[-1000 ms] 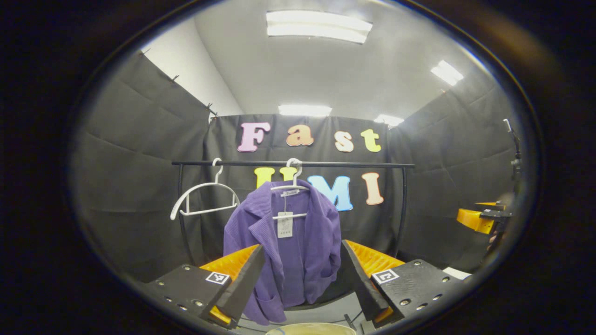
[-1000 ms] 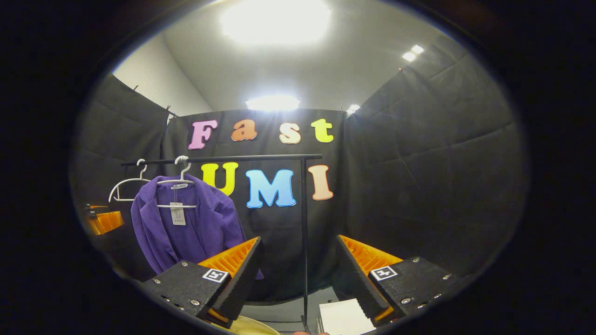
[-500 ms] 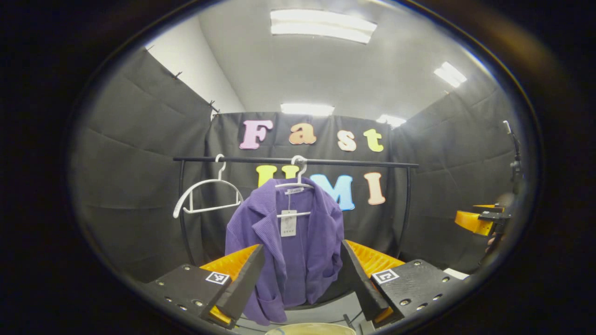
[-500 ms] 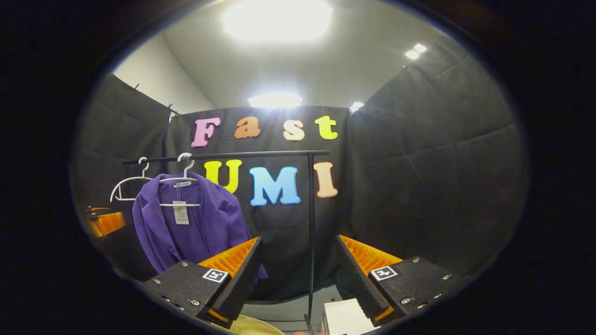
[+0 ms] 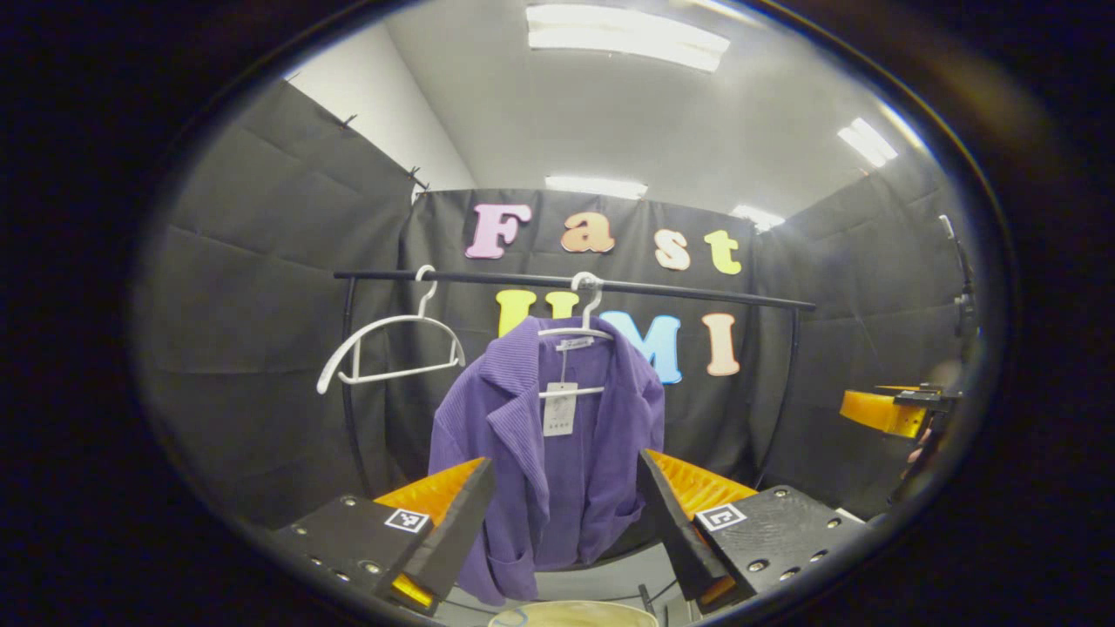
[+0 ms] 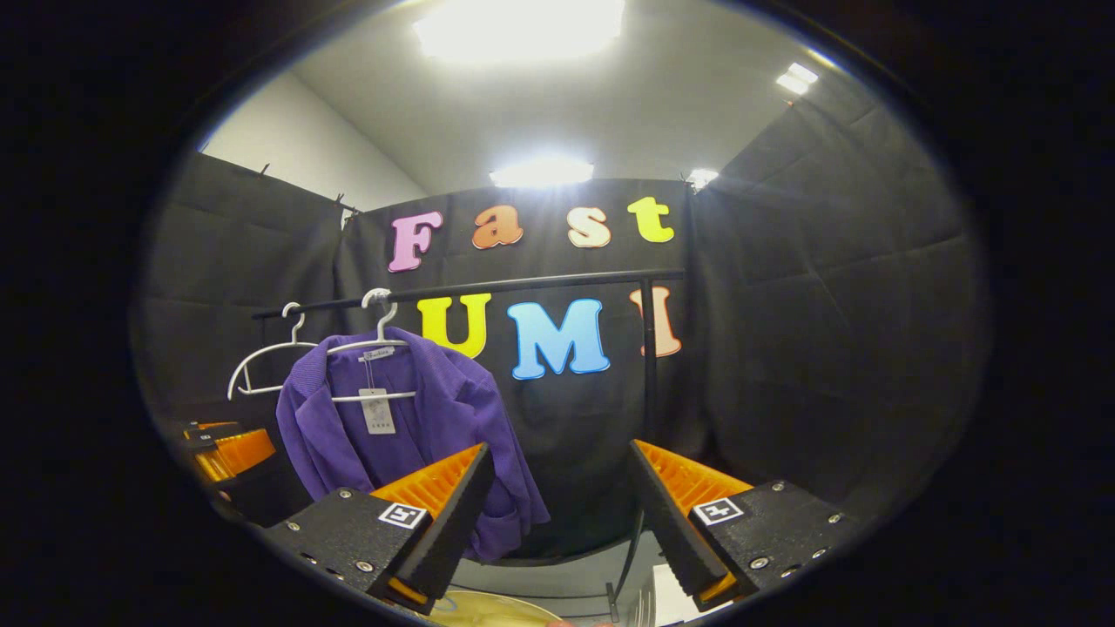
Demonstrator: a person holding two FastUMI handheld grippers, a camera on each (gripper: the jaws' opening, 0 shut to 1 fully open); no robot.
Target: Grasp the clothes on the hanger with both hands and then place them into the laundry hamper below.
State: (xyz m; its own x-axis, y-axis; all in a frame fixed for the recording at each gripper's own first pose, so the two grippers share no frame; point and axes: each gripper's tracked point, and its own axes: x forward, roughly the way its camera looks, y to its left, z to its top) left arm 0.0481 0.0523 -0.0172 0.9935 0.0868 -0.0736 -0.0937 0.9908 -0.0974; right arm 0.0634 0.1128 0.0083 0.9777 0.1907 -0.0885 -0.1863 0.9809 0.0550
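Both grippers level, spread, facing jacket

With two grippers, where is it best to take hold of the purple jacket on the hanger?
Probably at the two shoulders of the purple jacket, one gripper on each side, coming from the front. It hangs open on the white hanger, so the shoulder cloth lies draped over the hanger arms and should lift off upward. Both grippers are open and well short of it.

Your black rail crosses mid-frame in the left gripper view. Two white hangers hook on it: empty hanger left of center, purple jacket on its hanger at center. Grey floor at bottom center, cream hamper rim on it.
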